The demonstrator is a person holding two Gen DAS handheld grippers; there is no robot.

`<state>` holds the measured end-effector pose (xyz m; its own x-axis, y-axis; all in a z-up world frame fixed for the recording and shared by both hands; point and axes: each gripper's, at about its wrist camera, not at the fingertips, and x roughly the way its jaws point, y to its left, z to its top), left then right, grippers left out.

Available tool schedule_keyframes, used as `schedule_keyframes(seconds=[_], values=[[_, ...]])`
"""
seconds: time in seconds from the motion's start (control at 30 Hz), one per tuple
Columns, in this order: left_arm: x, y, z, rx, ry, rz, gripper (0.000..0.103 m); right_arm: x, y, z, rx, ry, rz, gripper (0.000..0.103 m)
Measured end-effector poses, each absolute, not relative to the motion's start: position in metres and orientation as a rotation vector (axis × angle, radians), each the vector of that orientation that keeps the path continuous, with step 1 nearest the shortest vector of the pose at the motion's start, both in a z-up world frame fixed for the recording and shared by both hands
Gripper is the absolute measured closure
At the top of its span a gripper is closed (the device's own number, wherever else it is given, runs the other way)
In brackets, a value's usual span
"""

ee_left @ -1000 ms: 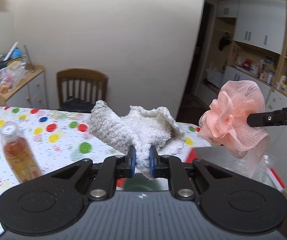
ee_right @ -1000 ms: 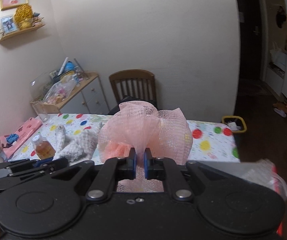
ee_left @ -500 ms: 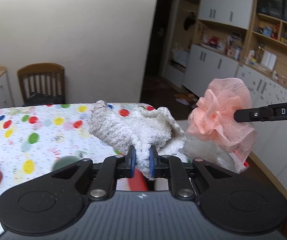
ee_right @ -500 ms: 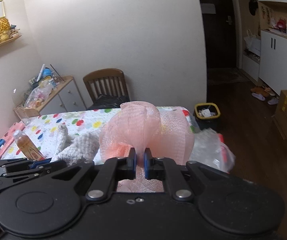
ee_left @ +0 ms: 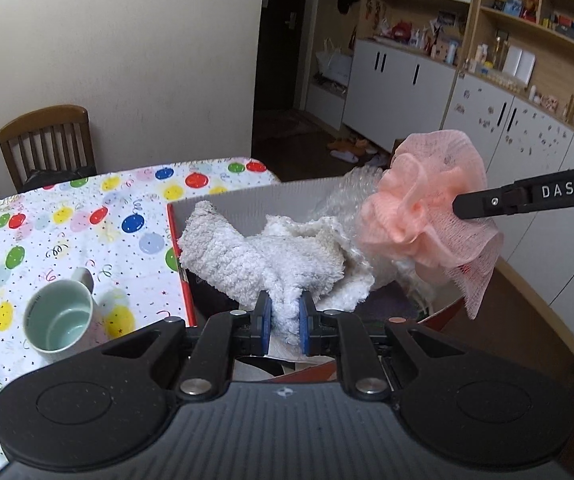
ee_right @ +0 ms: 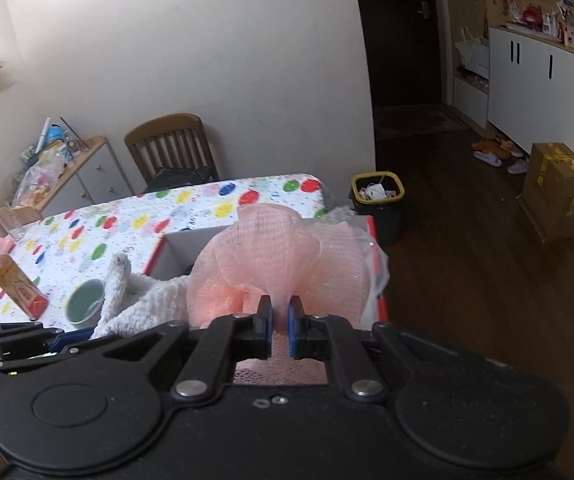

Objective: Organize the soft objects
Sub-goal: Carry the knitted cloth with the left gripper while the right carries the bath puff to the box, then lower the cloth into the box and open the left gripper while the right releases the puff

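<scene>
Both grippers have swung from the table (ee_left: 87, 216) over the red-edged box (ee_left: 215, 200). Left gripper (ee_left: 283, 322) clamps the white towel (ee_left: 271, 256); at its 2 o'clock, right gripper (ee_right: 279, 328) pinches the pink mesh pouf (ee_right: 283, 260).

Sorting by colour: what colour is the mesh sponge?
Peach-pink mesh sponge, clearest in the left wrist view.

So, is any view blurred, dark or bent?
Left wrist view: sharp on the towel and pouf; fisheye curves the shelves. Right wrist view: softer, dimmer on the floor; wall edge bows; the pouf looks slightly hazy.
</scene>
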<state>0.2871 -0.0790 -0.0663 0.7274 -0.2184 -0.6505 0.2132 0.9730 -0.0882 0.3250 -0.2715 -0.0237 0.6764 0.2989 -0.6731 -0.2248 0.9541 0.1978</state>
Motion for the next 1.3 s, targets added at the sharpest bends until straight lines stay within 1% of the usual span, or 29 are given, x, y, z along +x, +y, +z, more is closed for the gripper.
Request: schedule_keyframes(seconds=[0.3, 0.6, 0.93, 1.03, 1.13, 1.27, 1.3], values=[[0.322, -0.091, -0.086, 0.018, 0.752, -0.193, 0.09, 0.35, -0.266, -0.05, 0.084, 0.814, 0.284, 0.096], [0.343, -0.095, -0.108, 0.012, 0.835, -0.19, 0.089, 0.361, -0.26, -0.069, 0.077, 0.85, 0.309, 0.096], [0.343, -0.094, -0.114, -0.01, 0.865, -0.175, 0.089, 0.359, -0.261, -0.064, 0.098, 0.855, 0.33, 0.095], [0.341, -0.094, -0.112, -0.006, 0.865, -0.168, 0.089, 0.356, -0.263, -0.062, 0.11, 0.856, 0.343, 0.092], [0.338, -0.093, -0.109, -0.01, 0.858, -0.166, 0.086, 0.352, -0.263, -0.058, 0.113, 0.85, 0.351, 0.087], [0.332, -0.092, -0.105, -0.022, 0.853, -0.169, 0.072, 0.347, -0.263, -0.053, 0.121, 0.846, 0.361, 0.082], [0.329, -0.091, -0.103, -0.025, 0.848, -0.171, 0.071, 0.345, -0.263, -0.052, 0.124, 0.844, 0.363, 0.081]])
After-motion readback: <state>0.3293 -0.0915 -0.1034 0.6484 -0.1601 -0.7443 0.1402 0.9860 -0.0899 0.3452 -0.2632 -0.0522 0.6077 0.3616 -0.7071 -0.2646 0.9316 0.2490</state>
